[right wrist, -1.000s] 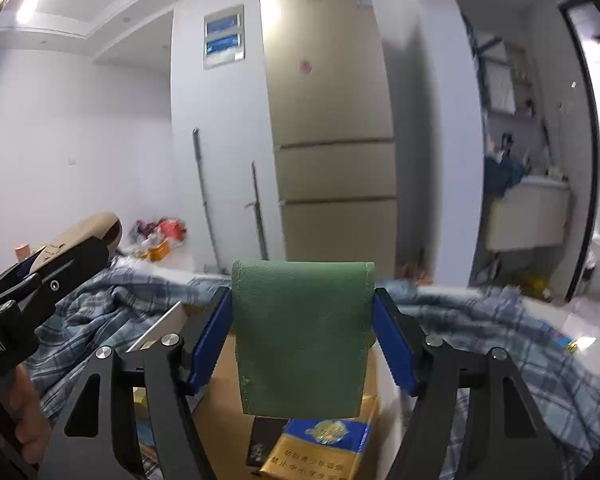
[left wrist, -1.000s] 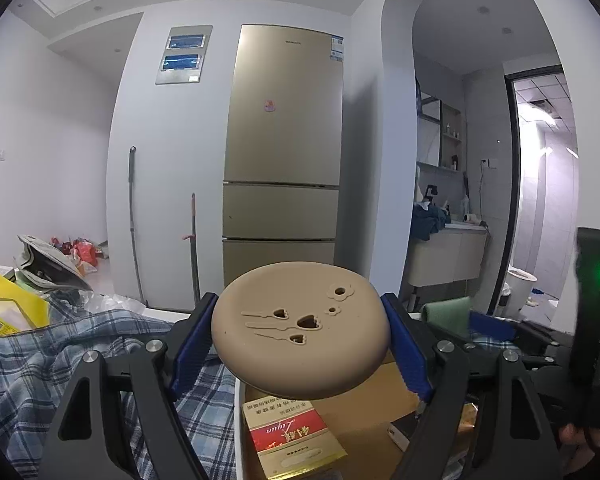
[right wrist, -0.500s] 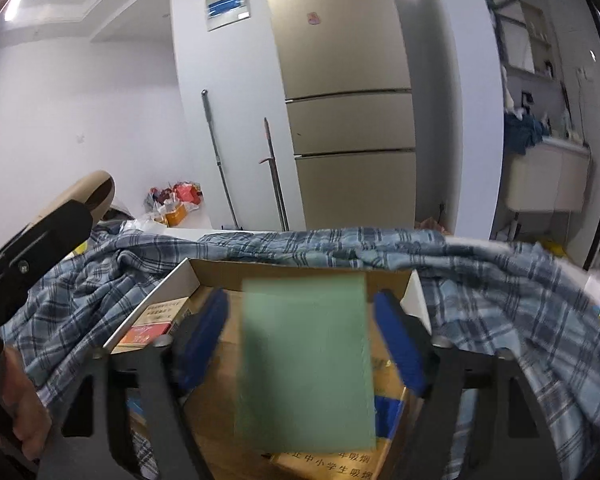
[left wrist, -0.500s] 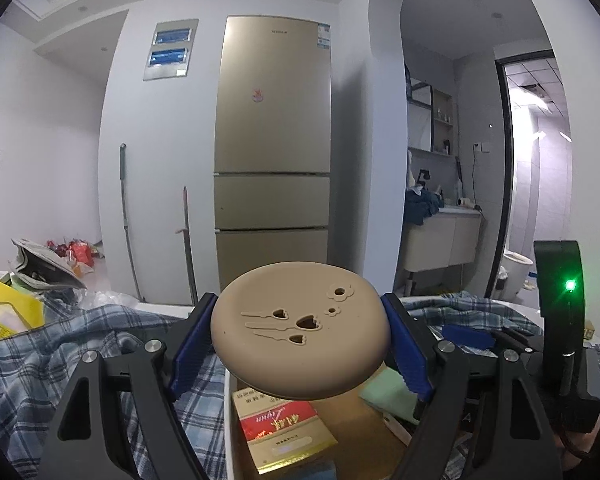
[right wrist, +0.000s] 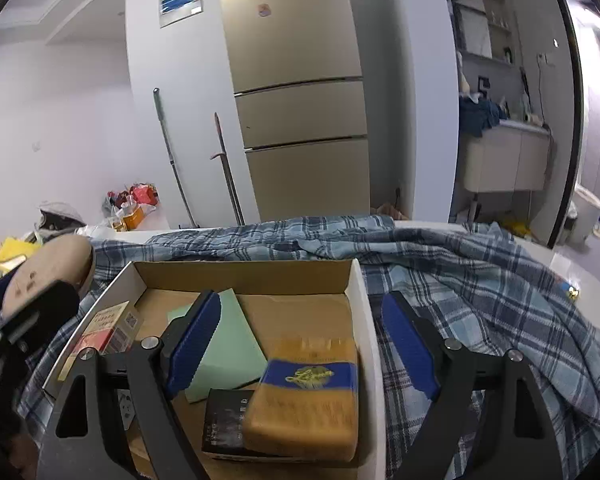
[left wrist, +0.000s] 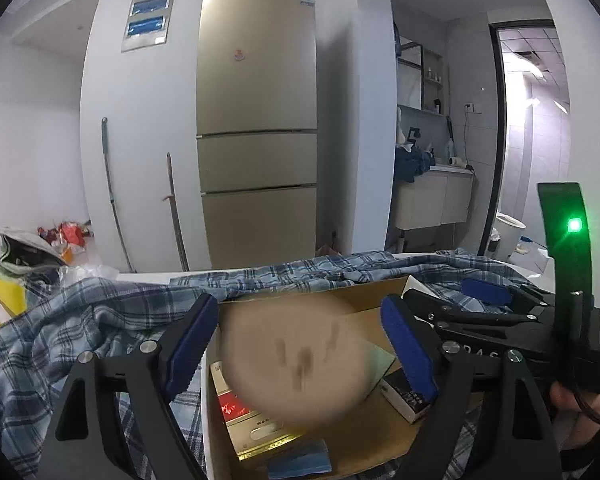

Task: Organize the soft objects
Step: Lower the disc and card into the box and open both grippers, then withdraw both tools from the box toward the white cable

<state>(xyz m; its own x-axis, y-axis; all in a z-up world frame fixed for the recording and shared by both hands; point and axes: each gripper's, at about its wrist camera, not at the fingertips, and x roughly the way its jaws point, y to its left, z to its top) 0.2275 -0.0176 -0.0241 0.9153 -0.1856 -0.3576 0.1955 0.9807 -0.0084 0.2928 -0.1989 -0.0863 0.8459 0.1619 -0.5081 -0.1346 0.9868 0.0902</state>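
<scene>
A cardboard box (right wrist: pixel 244 276) sits on plaid cloth (right wrist: pixel 460 280); the right claw (right wrist: pixel 300 344) gapes empty above the green pad (right wrist: pixel 228 344); the left claw (left wrist: pixel 300 344) is spread, the blurred tan disc (left wrist: pixel 296 356) between its pads, over the box.

Tan, mint green, blue plaid.
Blurred tan cushion (left wrist: pixel 296 356); mint-green pad (right wrist: pixel 228 344) in brown box (right wrist: pixel 244 276); blue-and-white plaid cloth (right wrist: pixel 480 280); gold fridge (left wrist: pixel 256 120).

Ahead of me a tall gold fridge (left wrist: pixel 256 120), two poles (right wrist: pixel 172 160) leaning beside it, plaid blanket (right wrist: pixel 480 280) — bathroom vanity (left wrist: pixel 436 200) at right.
</scene>
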